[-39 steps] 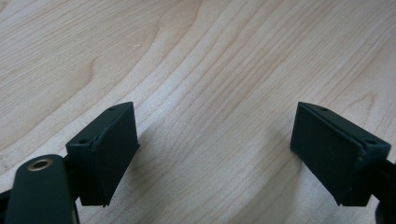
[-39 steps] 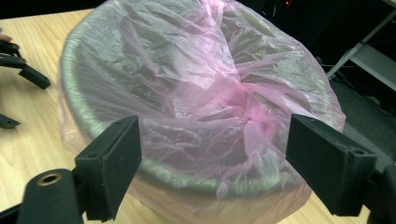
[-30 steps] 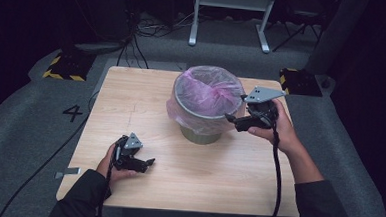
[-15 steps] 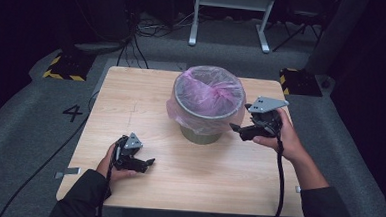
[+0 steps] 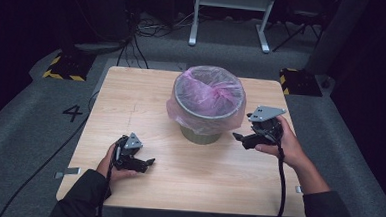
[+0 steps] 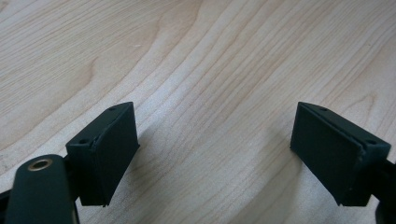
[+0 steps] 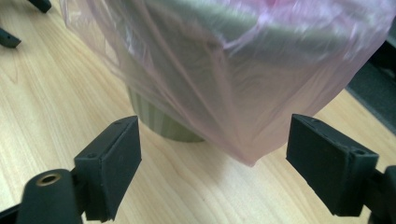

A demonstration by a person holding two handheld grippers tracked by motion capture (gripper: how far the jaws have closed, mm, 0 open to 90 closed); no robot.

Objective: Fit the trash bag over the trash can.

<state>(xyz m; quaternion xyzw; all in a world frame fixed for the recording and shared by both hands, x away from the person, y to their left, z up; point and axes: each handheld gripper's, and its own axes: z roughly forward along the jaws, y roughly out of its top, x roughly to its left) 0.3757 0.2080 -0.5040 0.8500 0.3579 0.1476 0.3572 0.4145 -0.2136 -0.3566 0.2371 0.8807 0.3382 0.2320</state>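
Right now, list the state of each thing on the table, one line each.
Bin: upright on the table, lined, nothing visible inside.
Pink bag: draped over the bin's rim, its skirt hanging loose down the outside.
Left gripper: jaws open, nothing between them, low over bare wood.
Right gripper: jaws open beside the bin, facing the bag's hanging edge, not gripping it.
Table: bears the bin.

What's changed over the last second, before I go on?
The right claw has dropped from the bin's rim to beside its lower wall, open, with the pink bag's overhang hanging ahead of it and nothing gripped. The left claw stayed put, open over the table; the bin hasn't moved.
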